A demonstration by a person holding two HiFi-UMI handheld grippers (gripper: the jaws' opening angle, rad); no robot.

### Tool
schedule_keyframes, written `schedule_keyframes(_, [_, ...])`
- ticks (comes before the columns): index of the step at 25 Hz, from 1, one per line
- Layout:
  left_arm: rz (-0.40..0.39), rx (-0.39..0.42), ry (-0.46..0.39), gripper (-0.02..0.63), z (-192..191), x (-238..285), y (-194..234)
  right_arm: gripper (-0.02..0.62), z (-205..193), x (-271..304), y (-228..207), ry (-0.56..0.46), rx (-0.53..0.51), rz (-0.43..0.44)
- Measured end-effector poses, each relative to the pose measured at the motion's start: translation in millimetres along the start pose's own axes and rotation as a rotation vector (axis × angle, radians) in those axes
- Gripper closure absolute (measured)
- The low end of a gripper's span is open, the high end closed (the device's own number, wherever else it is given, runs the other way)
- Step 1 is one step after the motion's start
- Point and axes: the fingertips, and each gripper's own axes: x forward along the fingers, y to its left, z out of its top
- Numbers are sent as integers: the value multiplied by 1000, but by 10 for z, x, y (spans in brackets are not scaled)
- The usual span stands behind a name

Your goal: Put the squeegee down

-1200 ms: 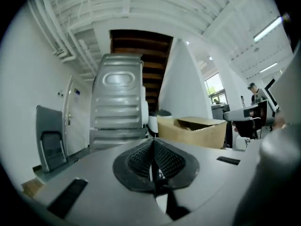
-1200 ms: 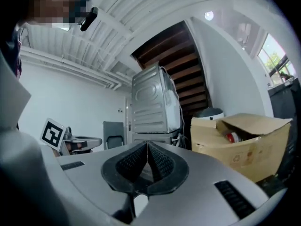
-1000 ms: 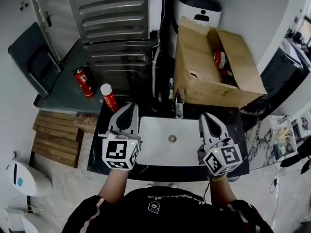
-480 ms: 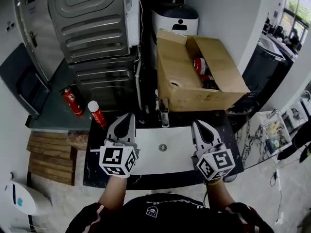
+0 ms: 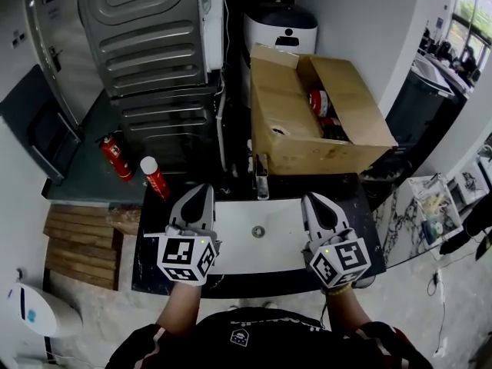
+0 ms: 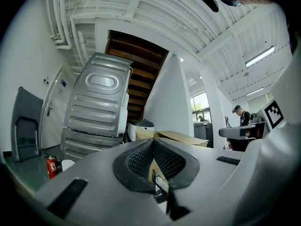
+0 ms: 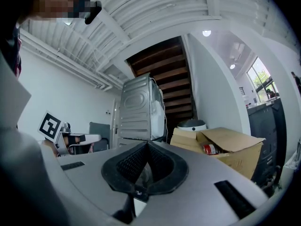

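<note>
Squeegee is not being shown in any view, so its place cannot be told. The left gripper (image 5: 201, 187) is being held over the near left part of the white sink (image 5: 238, 246), its fingers (image 6: 139, 158) being pressed tip to tip with nothing between them (only a cardboard box (image 5: 292, 133) shows through the gap behind the pads). The right gripper (image 5: 314, 198) is being held over the sink's right side, its fingers (image 7: 128, 165) likewise being held together and empty. Both are being pointed toward the far side, where a faucet (image 5: 262, 184) is standing at the sink's far rim. The sink is being carried by a dark bench (image 5: 152, 261). The open box is sitting beyond the faucet, and a red can with a white cap (image 5: 154, 177) is standing just beyond the bench's far left corner.
</note>
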Motion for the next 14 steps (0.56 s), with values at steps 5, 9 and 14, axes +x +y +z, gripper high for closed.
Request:
schedule_keyframes(5, [-12,-2,8,592,-60,-21,-75,558,-19,-18,19,0,-3,3])
schedule_keyframes(9, [-13,0,5,592,-45,-30,-111,558,-20,-57,5,2,-1,0])
schedule_keyframes(14, [-11,0,1,592,-45,-25,-102,558,-33,-59,10,3,-2,-2])
